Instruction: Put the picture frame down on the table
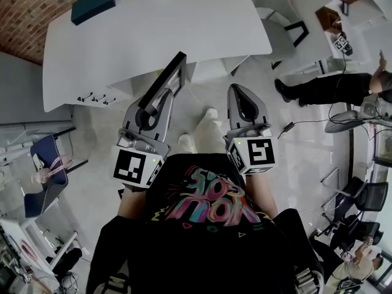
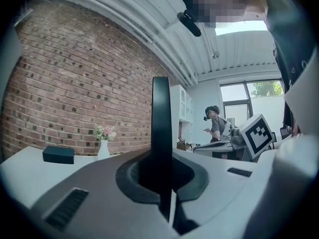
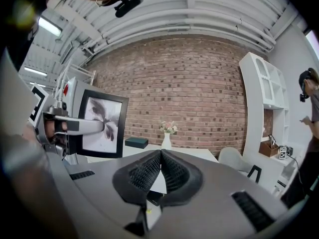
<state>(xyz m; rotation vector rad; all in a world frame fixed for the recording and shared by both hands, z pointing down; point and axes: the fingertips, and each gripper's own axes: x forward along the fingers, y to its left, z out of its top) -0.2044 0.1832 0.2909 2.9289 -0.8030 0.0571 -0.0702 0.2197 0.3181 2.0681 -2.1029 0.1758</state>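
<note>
A: Where is the picture frame (image 1: pixel 174 66) now?

B: It is in the air, in front of the person and not yet over the table (image 1: pixel 171 23); the left gripper (image 1: pixel 158 100) pinches its lower part, with the pads pressed on both faces of the frame.

A: Why is it held upright and edge-on?

B: Probably because a flat panel gives only its thin thickness for two jaws to close on; from the left gripper view only the black edge shows, standing straight between the jaws. The right gripper view shows the front, with a pale print inside the black border.

A: And the right gripper (image 3: pixel 160 156)?

B: Its ribbed pads are pressed together with nothing between them; it hangs beside the left one, not touching the frame; perhaps it is ready to steady the frame later.

A: Is there place on the table?

B: Yes; a dark box (image 1: pixel 92 4) and a white vase (image 3: pixel 166 141) stand at the far side near the brick wall, so the near part looks free for the frame.
</note>
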